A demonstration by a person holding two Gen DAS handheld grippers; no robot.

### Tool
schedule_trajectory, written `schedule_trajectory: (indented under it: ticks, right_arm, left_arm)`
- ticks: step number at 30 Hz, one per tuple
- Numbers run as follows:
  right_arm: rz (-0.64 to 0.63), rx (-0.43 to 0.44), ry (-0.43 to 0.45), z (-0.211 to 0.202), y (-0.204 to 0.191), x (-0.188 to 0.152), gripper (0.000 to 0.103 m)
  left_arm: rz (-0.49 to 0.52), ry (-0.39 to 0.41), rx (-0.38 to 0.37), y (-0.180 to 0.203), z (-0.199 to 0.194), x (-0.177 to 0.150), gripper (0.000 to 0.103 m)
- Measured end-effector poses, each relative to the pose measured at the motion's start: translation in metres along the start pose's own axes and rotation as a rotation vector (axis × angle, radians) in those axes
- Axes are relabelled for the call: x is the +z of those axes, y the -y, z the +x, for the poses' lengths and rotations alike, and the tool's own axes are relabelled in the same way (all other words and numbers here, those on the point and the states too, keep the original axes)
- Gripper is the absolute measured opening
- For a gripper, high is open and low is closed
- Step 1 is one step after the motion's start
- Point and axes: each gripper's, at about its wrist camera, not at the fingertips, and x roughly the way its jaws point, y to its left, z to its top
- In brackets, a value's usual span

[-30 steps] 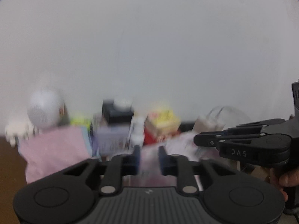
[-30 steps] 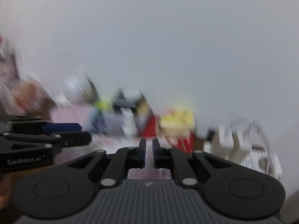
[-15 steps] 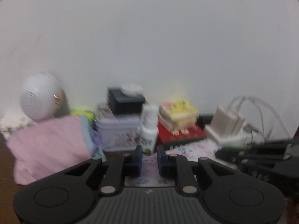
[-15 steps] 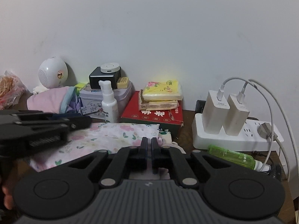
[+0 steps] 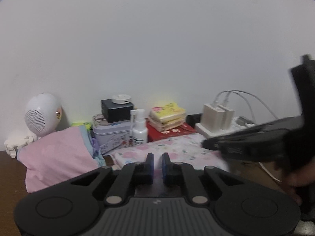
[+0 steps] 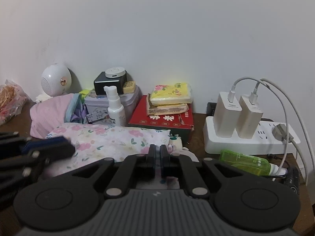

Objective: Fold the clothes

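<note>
A white cloth with pink flowers [image 6: 110,137] lies folded and puffy on the brown table [image 6: 198,135]. My right gripper [image 6: 157,153] sits low over the cloth's right end, its pads almost touching, with fabric bunched at the tips and under the fingers. In the left wrist view the right gripper [image 5: 208,149] reaches in from the right. My left gripper [image 5: 157,161] is over the left part of the floral cloth [image 5: 177,147]. Its jaws are closing to a narrow slit with pale fabric showing in it. From the right wrist the left gripper [image 6: 59,147] lies on the cloth.
A folded pink cloth [image 6: 51,112] lies at the back left. Against the wall stand a white round speaker [image 6: 56,78], a tin [image 6: 130,100], a spray bottle [image 6: 116,108] and a red box [image 6: 163,120]. A power strip [image 6: 246,141] and a green bottle [image 6: 244,161] are on the right.
Both grippers have come down from a blurred, raised sweep, and the floral cloth now rests on the table. The left jaws have narrowed. The right gripper has shifted across the left wrist view.
</note>
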Motion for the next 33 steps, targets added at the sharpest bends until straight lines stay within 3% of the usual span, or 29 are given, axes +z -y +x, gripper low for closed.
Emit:
schedule_trajectory:
  ticks: [7, 9, 12, 14, 15, 16, 18, 20, 22, 27, 29, 33]
  right_arm:
    - [-0.06, -0.044, 0.013, -0.001, -0.012, -0.001, 0.005]
    - [-0.074, -0.035, 0.022, -0.016, -0.013, 0.007, 0.006]
    - [-0.102, -0.047, 0.078, -0.059, -0.017, 0.021, 0.018]
    - [-0.117, -0.054, 0.115, -0.097, -0.022, 0.029, 0.034]
    - [-0.117, -0.053, 0.132, -0.118, -0.024, 0.031, 0.036]
    - [-0.108, -0.047, 0.14, -0.14, -0.026, 0.033, 0.036]
    - [-0.084, -0.026, 0.143, -0.183, -0.029, 0.031, 0.041]
    - [-0.069, 0.012, 0.126, -0.223, -0.034, 0.021, 0.059]
    - [-0.059, 0.052, 0.101, -0.259, -0.041, 0.003, 0.07]
    - [-0.029, 0.139, 0.05, -0.318, -0.065, -0.075, 0.087]
    - [-0.019, 0.148, 0.042, -0.327, -0.078, -0.111, 0.101]
    - [-0.001, 0.107, 0.031, -0.321, -0.102, -0.179, 0.102]
  left_arm:
    - [-0.056, 0.001, -0.015, -0.012, 0.0, 0.0, 0.008]
    - [-0.101, 0.032, -0.039, -0.016, -0.021, 0.01, 0.019]
    - [-0.14, 0.078, -0.04, -0.017, -0.059, 0.029, 0.023]
    - [-0.152, 0.092, -0.019, -0.01, -0.093, 0.043, 0.023]
    - [-0.155, 0.098, -0.011, -0.005, -0.113, 0.049, 0.026]
    - [-0.151, 0.103, 0.0, 0.001, -0.134, 0.053, 0.029]
    - [-0.138, 0.116, 0.035, 0.016, -0.18, 0.054, 0.06]
    - [-0.11, 0.102, 0.071, 0.031, -0.222, 0.041, 0.072]
    - [-0.087, 0.078, 0.103, 0.046, -0.261, 0.022, 0.073]
    - [-0.119, -0.003, 0.13, 0.067, -0.321, -0.068, 0.081]
    - [-0.143, -0.039, 0.152, 0.073, -0.33, -0.106, 0.081]
    - [-0.162, -0.123, 0.193, 0.076, -0.332, -0.158, 0.081]
